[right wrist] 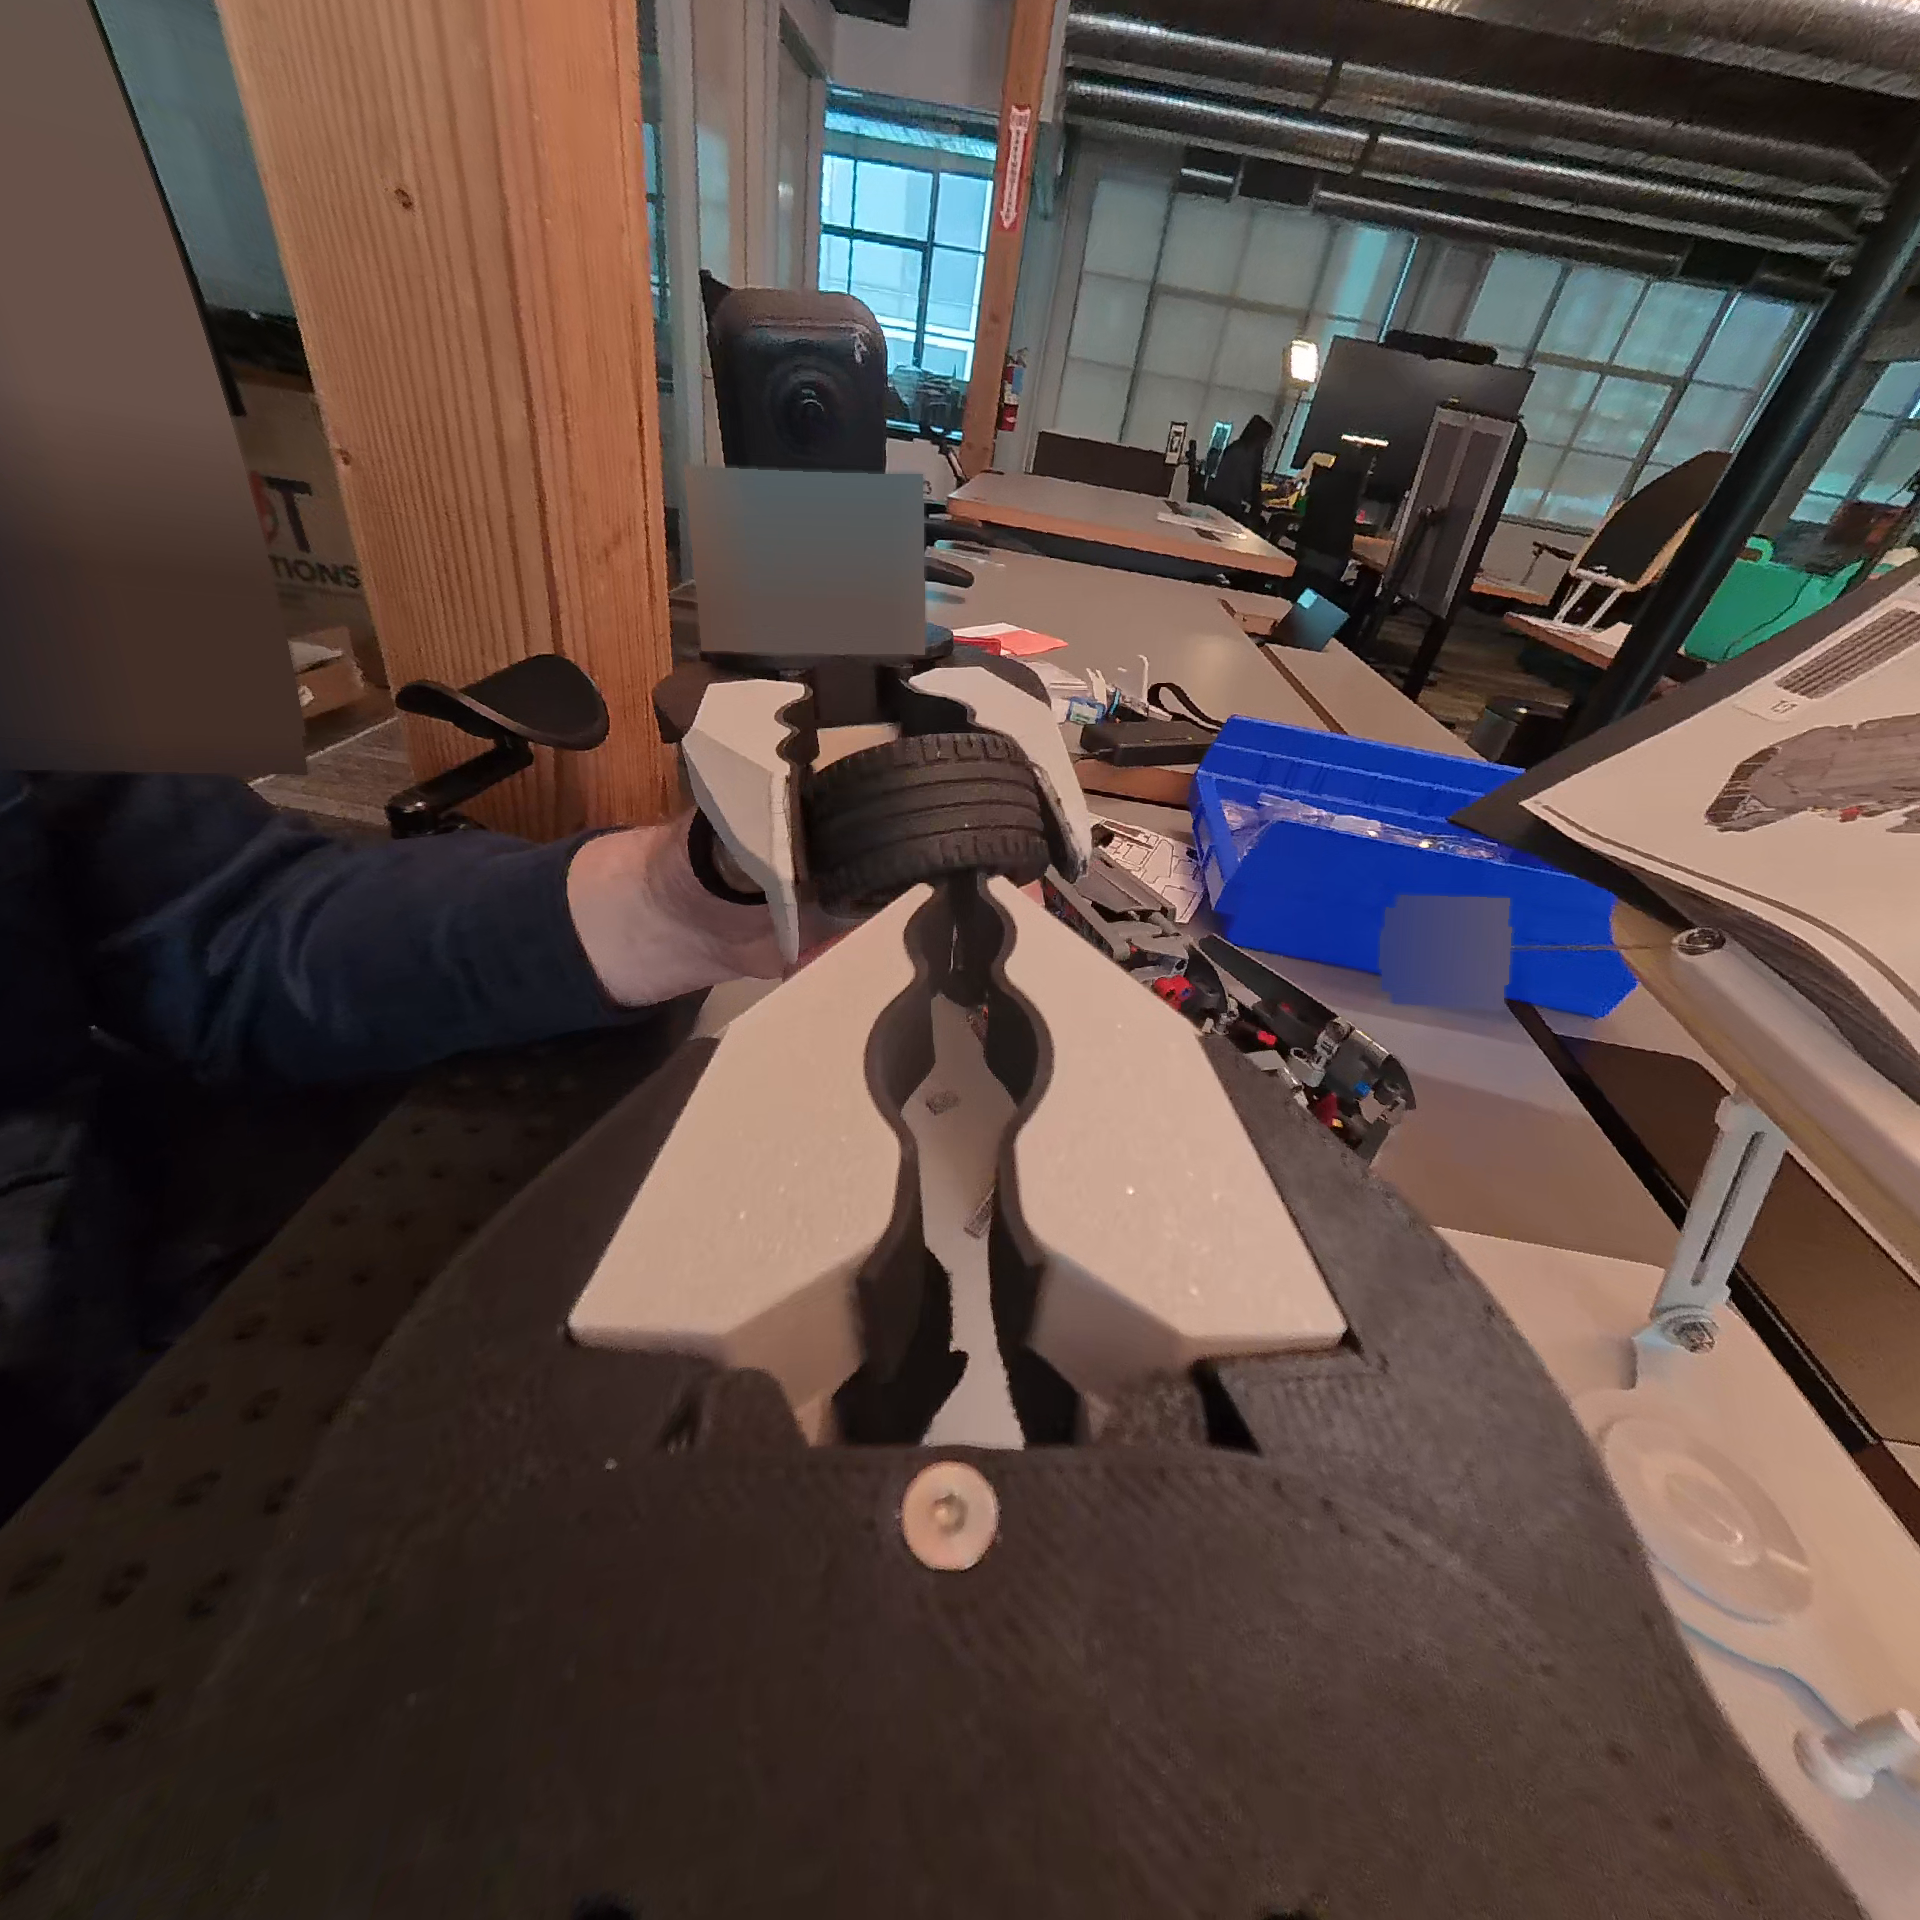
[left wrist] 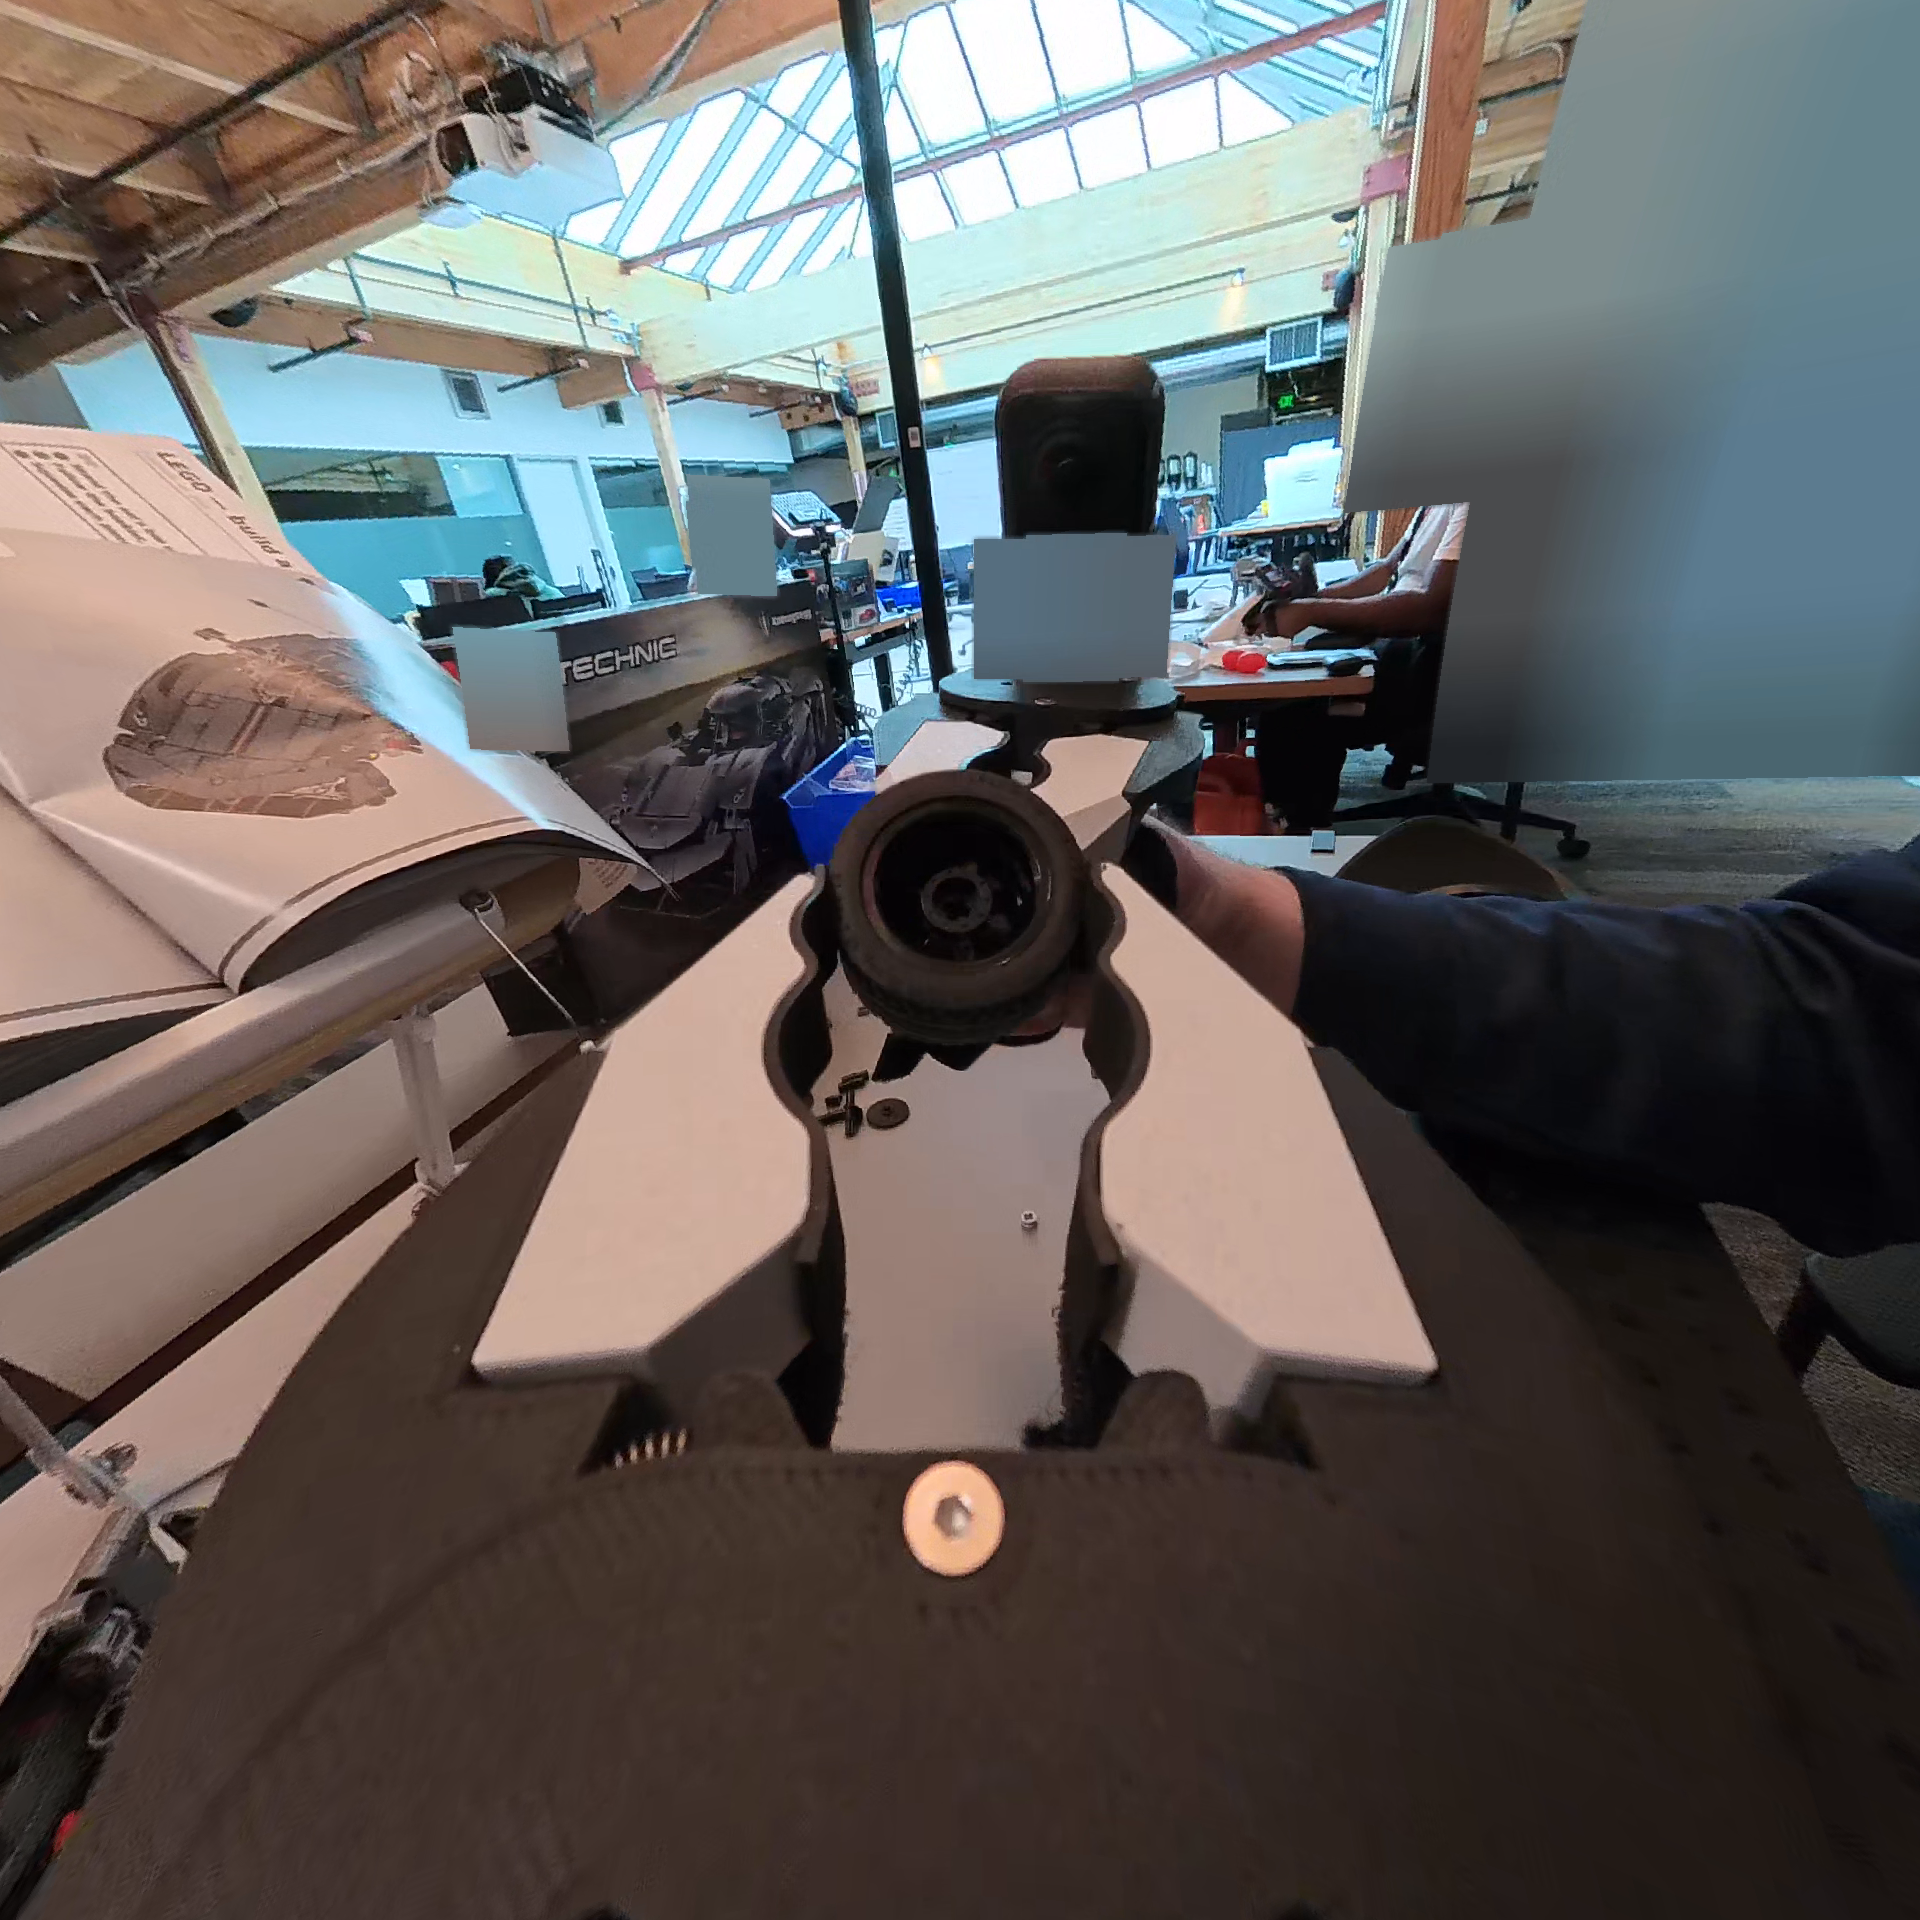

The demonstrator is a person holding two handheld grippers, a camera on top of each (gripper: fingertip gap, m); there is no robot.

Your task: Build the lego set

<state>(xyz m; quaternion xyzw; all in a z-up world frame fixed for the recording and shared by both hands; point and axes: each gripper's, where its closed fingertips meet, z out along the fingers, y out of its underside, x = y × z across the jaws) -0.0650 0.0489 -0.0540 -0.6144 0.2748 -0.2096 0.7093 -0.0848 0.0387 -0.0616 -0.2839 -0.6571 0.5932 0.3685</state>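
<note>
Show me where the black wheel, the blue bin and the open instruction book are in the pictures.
black wheel (left wrist: 958,920): left wrist view, on the hub hollow facing the camera.
blue bin (right wrist: 1340,888): right wrist view, on its front wall.
open instruction book (left wrist: 208,717): left wrist view, on the page with the printed car.

Skylight (left wrist: 1039,125) overhead; timber post (right wrist: 457,416); gridded windows (right wrist: 1558,343); desks (right wrist: 1122,520).

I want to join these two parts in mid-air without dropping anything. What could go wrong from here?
The wheel sits only at the tips of the left hand-held gripper, so a push may twist it loose. The thin black piece in the right hand-held gripper could slip, or miss the hub and drop.
</note>
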